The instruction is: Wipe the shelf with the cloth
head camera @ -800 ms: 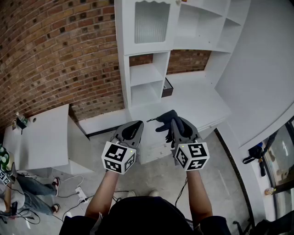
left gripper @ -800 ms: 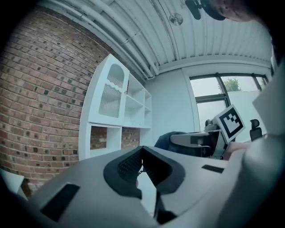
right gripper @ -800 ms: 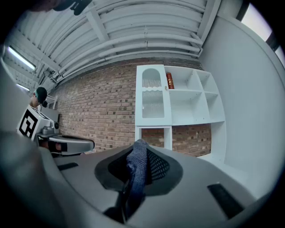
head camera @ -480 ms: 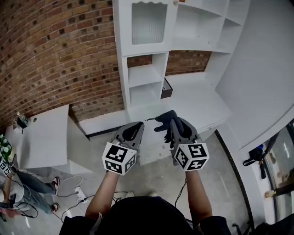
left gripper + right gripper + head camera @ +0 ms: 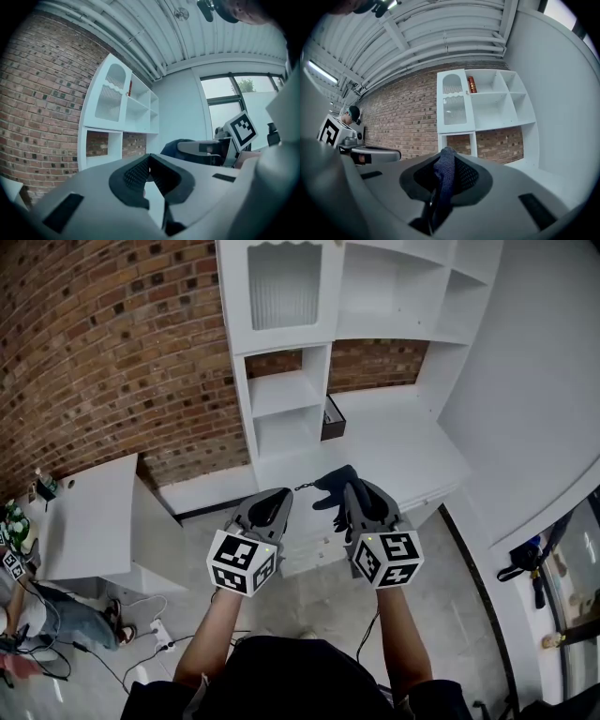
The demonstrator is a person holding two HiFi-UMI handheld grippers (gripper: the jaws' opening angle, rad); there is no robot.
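The white shelf unit point(image 5: 286, 395) stands against the brick wall, its open compartments straight ahead of both grippers in the head view. My right gripper point(image 5: 349, 495) is shut on a dark blue cloth point(image 5: 336, 487), which bunches out past its tip. In the right gripper view the cloth point(image 5: 444, 179) sits pinched between the jaws, with the shelf unit point(image 5: 480, 101) beyond. My left gripper point(image 5: 278, 498) hangs beside it, shut with nothing in it. In the left gripper view its pads point(image 5: 136, 174) meet at the tip, and the shelf unit point(image 5: 117, 122) shows behind. Both grippers float short of the shelf.
A white desk top point(image 5: 398, 446) runs right from the shelf, with a small dark box point(image 5: 333, 418) at the shelf's side. An orange can point(image 5: 472, 84) stands in an upper compartment. A low white cabinet point(image 5: 89, 521) is at left. Cables point(image 5: 150, 652) and a person's legs point(image 5: 47, 624) are at lower left.
The head view has shifted, so the shelf sits a little further left in it. Both grippers hold almost the same places, the cloth still gripped. The person at lower left has moved.
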